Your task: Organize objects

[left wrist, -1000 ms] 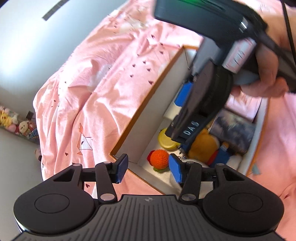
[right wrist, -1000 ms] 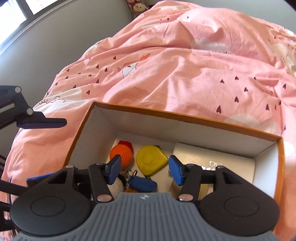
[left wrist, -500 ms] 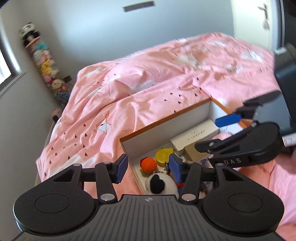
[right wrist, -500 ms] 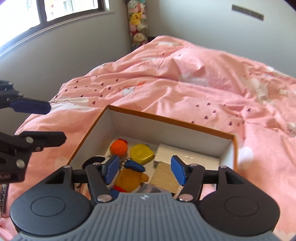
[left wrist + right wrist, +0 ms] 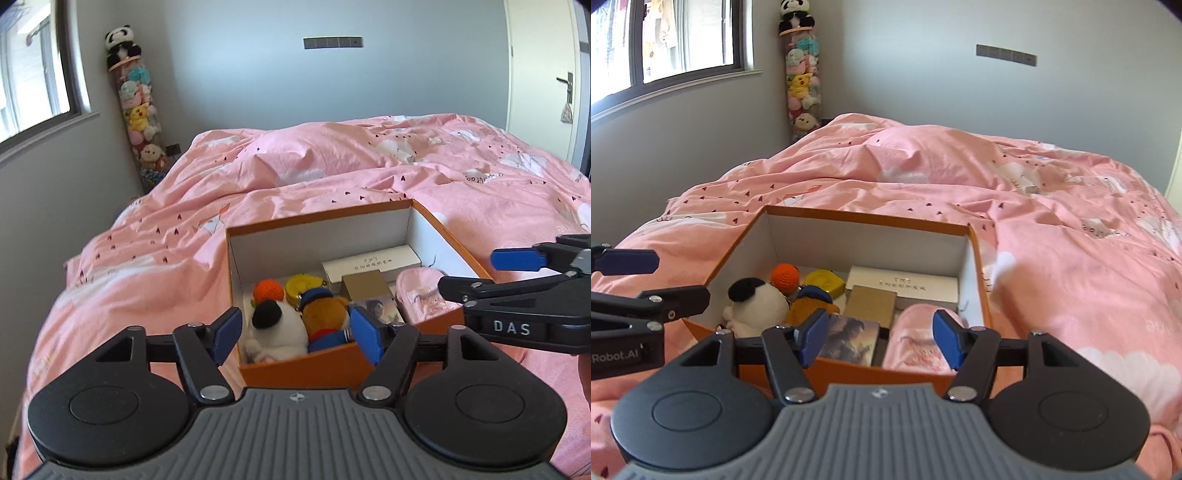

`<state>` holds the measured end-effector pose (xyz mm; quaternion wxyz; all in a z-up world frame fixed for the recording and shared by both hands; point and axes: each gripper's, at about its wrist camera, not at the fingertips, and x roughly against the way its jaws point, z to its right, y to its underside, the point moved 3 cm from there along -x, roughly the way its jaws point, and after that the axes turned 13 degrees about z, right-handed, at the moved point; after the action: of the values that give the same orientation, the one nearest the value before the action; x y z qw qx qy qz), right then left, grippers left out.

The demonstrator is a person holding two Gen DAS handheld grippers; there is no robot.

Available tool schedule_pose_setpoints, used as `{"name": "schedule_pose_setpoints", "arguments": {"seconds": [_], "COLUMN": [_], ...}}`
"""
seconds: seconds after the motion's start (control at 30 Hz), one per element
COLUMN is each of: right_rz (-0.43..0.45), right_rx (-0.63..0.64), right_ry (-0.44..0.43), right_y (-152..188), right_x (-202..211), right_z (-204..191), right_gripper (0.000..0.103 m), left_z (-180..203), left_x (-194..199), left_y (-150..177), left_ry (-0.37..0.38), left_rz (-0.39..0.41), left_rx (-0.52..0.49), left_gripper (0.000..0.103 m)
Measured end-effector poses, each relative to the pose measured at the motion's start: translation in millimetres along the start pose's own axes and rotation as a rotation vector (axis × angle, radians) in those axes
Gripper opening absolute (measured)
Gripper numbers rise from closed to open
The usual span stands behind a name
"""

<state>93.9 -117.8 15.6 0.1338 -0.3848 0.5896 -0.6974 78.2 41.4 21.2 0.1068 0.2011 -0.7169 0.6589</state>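
Left wrist view: the left gripper (image 5: 293, 339) hangs empty before the orange cardboard box (image 5: 295, 367) on the pink bed (image 5: 147, 258), jaws opening. The right gripper (image 5: 517, 273) reads "DAS".

Right wrist view: its jaws stand apart, empty. Judged: packing finished; next, find any lid.

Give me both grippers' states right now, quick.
Left gripper: jaws opening, nothing between them.
Right gripper: open, empty.
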Motion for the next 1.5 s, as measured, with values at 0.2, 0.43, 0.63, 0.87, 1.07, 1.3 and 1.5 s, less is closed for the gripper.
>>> {"name": "schedule_pose_setpoints", "arguments": {"seconds": [0.2, 0.43, 0.63, 0.87, 1.07, 1.3, 1.5], "right_rz": [0.038, 0.087, 0.072, 0.052, 0.053, 0.055, 0.058], "right_rx": [-0.037, -0.014, -0.030, -0.083, -0.093, -0.109, -0.106], "right_ry": [0.077, 0.110, 0.112, 0.112, 0.107, 0.112, 0.111], "right_y": [18, 25, 37, 45, 46, 47, 47], "right_x": [29, 48, 48, 47, 47, 50, 52], "right_z": [4, -3, -3, 5, 7, 11, 10], "right_gripper": [0.070, 0.078, 0.078, 0.078, 0.079, 0.079, 0.080], "left_z": [6, 1, -1, 3, 8, 14, 15], "left_x": [5, 15, 17, 15, 16, 17, 17], "left_y": [26, 38, 45, 45, 42, 43, 44], "left_ry": [0.016, -0.021, -0.040, -0.069, -0.074, -0.066, -0.069], "left_rz": [-0.009, -0.012, -0.029, -0.056, -0.052, -0.060, -0.060], "left_rx": [0.012, 0.068, 0.079, 0.084, 0.074, 0.058, 0.054], "left_gripper": [0.081, 0.091, 0.091, 0.091, 0.091, 0.091, 0.091]}}
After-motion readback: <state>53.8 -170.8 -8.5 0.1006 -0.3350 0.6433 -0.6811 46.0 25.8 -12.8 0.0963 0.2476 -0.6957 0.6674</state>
